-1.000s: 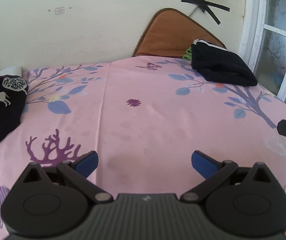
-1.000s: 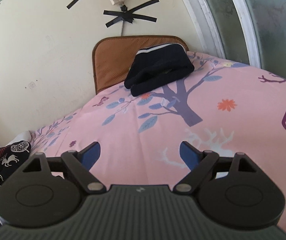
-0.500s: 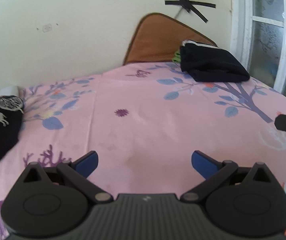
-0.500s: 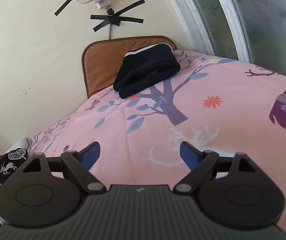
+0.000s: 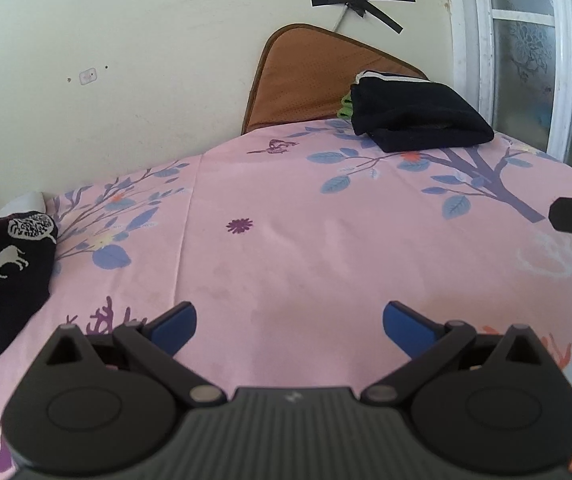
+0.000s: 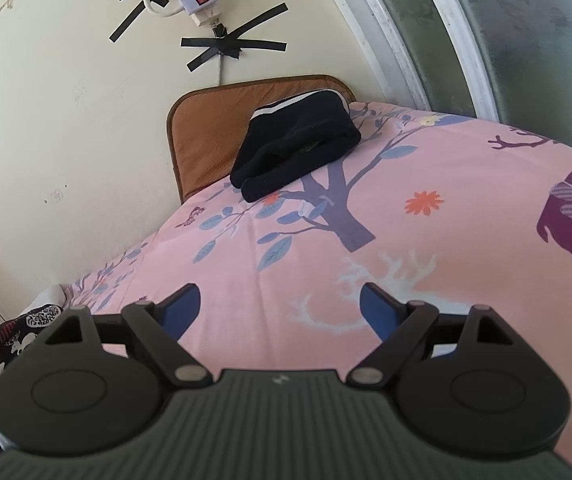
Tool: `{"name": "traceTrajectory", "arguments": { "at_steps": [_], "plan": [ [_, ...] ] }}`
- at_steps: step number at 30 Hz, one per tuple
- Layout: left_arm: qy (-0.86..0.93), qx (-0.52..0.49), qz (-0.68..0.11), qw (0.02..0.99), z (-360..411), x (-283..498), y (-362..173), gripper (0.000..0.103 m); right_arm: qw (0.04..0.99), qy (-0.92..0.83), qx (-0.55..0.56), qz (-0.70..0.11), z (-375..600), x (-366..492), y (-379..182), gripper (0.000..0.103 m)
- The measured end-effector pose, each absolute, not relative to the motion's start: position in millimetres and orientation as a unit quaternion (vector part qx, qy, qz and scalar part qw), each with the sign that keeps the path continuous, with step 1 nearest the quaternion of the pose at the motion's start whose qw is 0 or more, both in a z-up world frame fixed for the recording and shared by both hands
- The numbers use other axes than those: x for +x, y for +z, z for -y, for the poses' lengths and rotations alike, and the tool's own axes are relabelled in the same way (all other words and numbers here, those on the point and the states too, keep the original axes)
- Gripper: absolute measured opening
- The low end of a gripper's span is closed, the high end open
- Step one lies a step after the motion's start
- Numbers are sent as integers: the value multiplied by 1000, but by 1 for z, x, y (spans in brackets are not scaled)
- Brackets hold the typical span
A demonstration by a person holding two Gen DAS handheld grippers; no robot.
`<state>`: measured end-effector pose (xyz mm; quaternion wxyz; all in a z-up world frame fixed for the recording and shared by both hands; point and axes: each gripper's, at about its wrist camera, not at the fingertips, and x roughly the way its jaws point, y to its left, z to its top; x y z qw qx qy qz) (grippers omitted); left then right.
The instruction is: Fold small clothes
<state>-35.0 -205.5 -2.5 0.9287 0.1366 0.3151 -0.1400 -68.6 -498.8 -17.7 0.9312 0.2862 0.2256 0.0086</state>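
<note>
Blue-tipped left claw (image 5: 289,322) and right claw (image 6: 280,308) gape, empty

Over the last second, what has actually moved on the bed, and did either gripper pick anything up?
Only the cameras' framing shifted: in both wrist views the scene slid and tilted a little. Nothing was grasped or released. The left gripper and right gripper stayed open and empty over the pink bedsheet. The folded black garment by the brown cushion and the reindeer-print garment at the left edge kept their places.
</note>
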Motion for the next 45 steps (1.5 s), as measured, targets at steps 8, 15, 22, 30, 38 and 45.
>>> {"name": "traceTrajectory", "arguments": {
  "at_steps": [8, 15, 22, 30, 38, 45],
  "plan": [
    [-139, 140, -320, 927, 206, -35, -3, 103, 926, 5, 295, -234, 502, -69, -24, 89],
    [-140, 140, -321, 926, 206, -37, -4, 103, 927, 1, 295, -233, 502, -70, -25, 89],
    [-142, 140, -321, 926, 206, -38, -3, 103, 927, 1, 295, -232, 503, -70, -25, 89],
    [-146, 143, -318, 926, 208, -40, -1, 103, 927, -3, 297, -228, 504, -71, -22, 89],
    [-147, 147, -314, 926, 210, -42, -1, 103, 928, -8, 300, -221, 506, -72, -21, 89],
    [-151, 155, -313, 925, 213, -44, -1, 103, 928, -12, 303, -216, 508, -73, -20, 89]
  ]
}}
